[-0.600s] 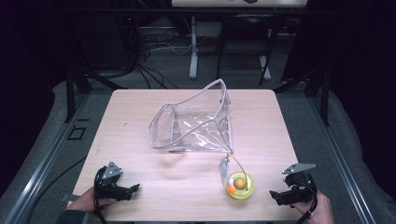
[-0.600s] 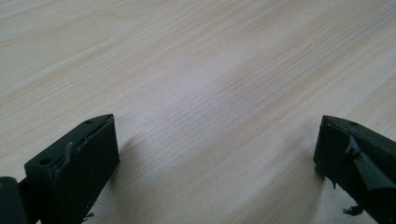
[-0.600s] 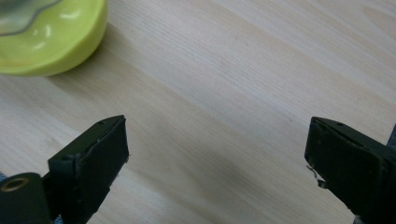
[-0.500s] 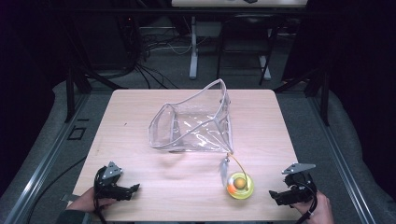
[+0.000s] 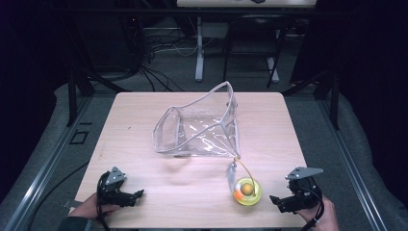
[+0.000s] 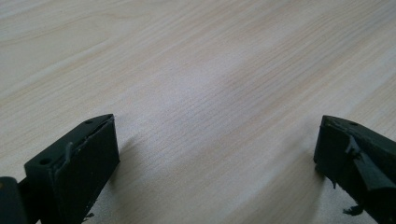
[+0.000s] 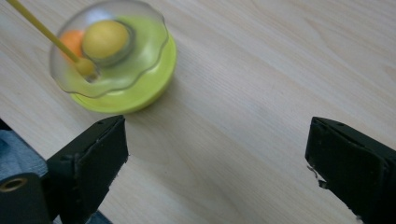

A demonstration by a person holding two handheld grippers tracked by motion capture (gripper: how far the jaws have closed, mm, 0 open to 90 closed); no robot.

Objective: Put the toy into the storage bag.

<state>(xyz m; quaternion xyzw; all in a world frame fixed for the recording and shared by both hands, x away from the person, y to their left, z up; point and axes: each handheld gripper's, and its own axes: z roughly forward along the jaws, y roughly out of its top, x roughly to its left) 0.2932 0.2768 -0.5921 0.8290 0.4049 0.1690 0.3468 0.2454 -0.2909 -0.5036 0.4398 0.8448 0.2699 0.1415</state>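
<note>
While the right gripper (image 5: 284, 201) stood wide open and empty, the green toy (image 5: 247, 191) sat near the table's (image 5: 144, 125) front edge; light, hard and probably slippery-domed, it seemed best pinched across its base.

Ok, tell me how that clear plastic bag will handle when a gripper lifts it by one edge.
The clear plastic bag looks like thin film with creases, so it will probably sag and fold rather than hold shape. It seems empty, so likely light. Its glossy surface may slip between the pads, so a seam edge looks safer.
</note>
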